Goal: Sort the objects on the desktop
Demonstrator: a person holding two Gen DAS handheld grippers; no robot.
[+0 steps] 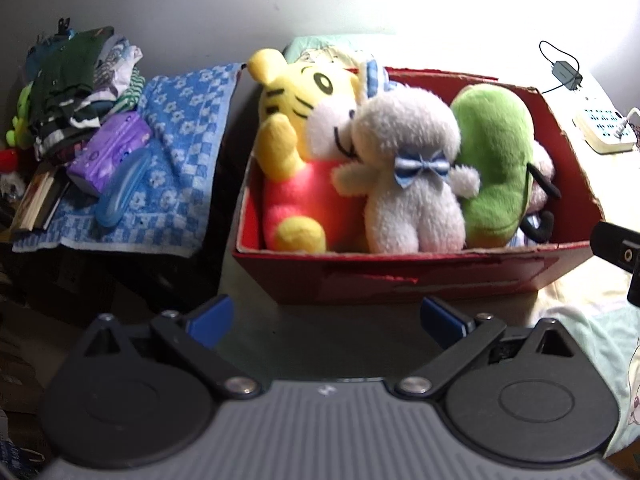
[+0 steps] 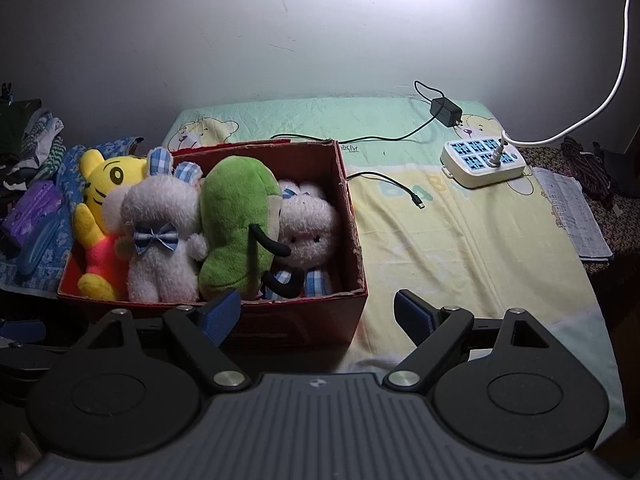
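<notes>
Bed sheet: a pale green and yellow cartoon-bear cotton sheet (image 2: 460, 240) covers the surface, bare to the right of the box.
Box: a red open-topped cardboard box (image 2: 304, 316) stands on the left part of the sheet, torn along its rim, near both grippers.
Towel: a blue and white checked flower-print towel (image 1: 180, 152) lies just left of the box, with a purple plastic packet (image 1: 108, 152) and a blue oblong case (image 1: 122, 188) on it.
Clothes: a dark pile of folded clothes (image 1: 76, 88) sits at the far left, beyond the towel.
Toys: four plush toys fill the box, packed touching in a row. From the left: a yellow striped tiger plush in red (image 2: 100, 216), a white fluffy plush with a blue checked bow (image 2: 160, 236), a green plush (image 2: 236, 224), and a white bunny plush in blue checked cloth (image 2: 308, 232) at the right end.
Power strip: a cream power strip with blue sockets (image 2: 482, 160) lies far right on the sheet, a white cable plugged in, a black adapter (image 2: 445, 112) beyond it.
Left gripper (image 1: 326, 320): spread wide, nothing between its blue pads, near the box's front wall.
Right gripper (image 2: 318, 318): spread wide, holding nothing, at the box's near right corner.
</notes>
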